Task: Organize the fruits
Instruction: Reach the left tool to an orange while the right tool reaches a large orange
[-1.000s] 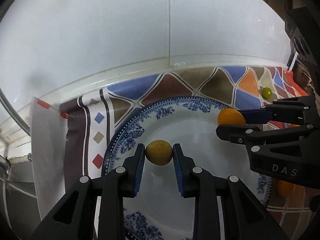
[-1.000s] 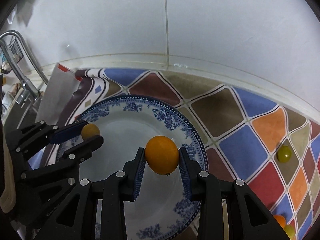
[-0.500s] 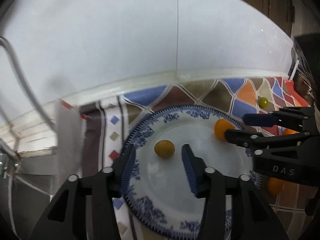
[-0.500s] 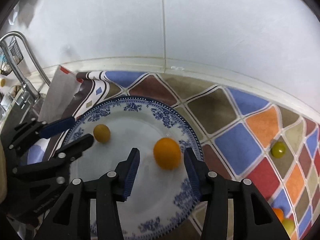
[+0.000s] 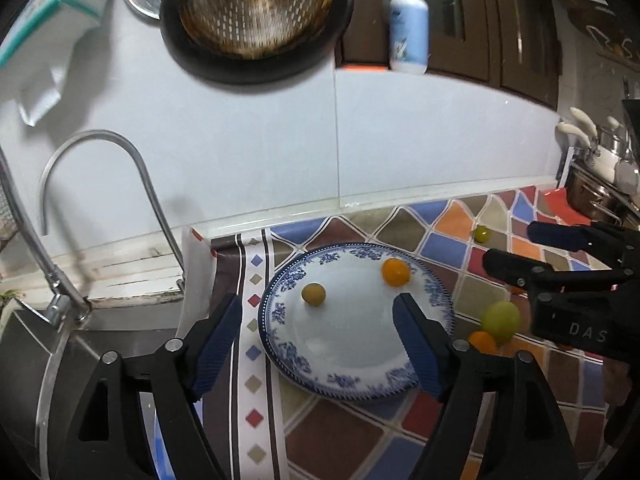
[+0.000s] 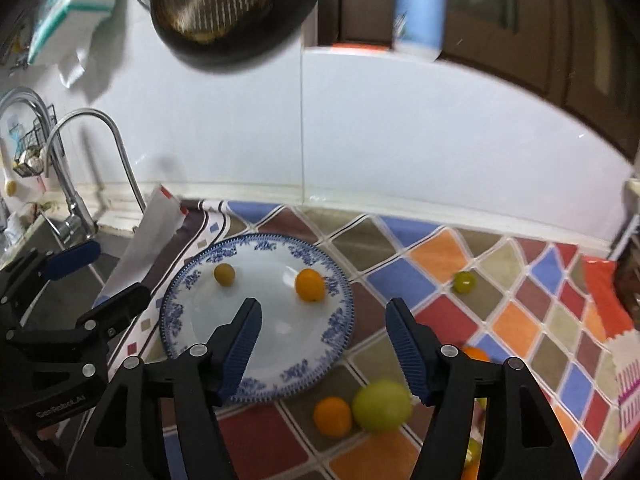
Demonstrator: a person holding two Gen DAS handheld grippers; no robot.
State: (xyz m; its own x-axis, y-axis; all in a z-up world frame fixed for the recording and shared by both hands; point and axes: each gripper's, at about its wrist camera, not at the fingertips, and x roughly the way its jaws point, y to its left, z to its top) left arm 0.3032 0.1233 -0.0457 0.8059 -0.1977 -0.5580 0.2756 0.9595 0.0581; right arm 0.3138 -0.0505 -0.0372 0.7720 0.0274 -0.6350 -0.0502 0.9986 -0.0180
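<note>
A blue-and-white plate point(image 5: 352, 364) point(image 6: 208, 332) lies on the tiled counter. On it sit a small yellow-brown fruit point(image 5: 313, 294) point(image 6: 224, 274) and an orange fruit point(image 5: 395, 272) point(image 6: 309, 285). My left gripper point(image 5: 320, 344) is open and empty, raised above the plate's near side. My right gripper point(image 6: 322, 344) is open and empty, above the plate's right rim; it also shows in the left wrist view point(image 5: 532, 250). A large green fruit point(image 6: 382, 406) point(image 5: 500, 320) and a small orange fruit point(image 6: 333, 416) point(image 5: 482, 342) lie beside the plate. A small green fruit point(image 6: 464, 282) point(image 5: 482, 234) lies farther right.
A sink with a curved tap point(image 5: 100, 200) point(image 6: 88, 168) is to the left. A white tiled wall point(image 5: 360, 140) backs the counter. A colander point(image 5: 256, 12) and a soap bottle point(image 5: 408, 28) sit on the ledge above. Pots point(image 5: 600, 176) stand at the far right.
Both grippers have let go of their fruits on the plate, opened wide, and pulled back and up. The two fruits stay on the plate.
</note>
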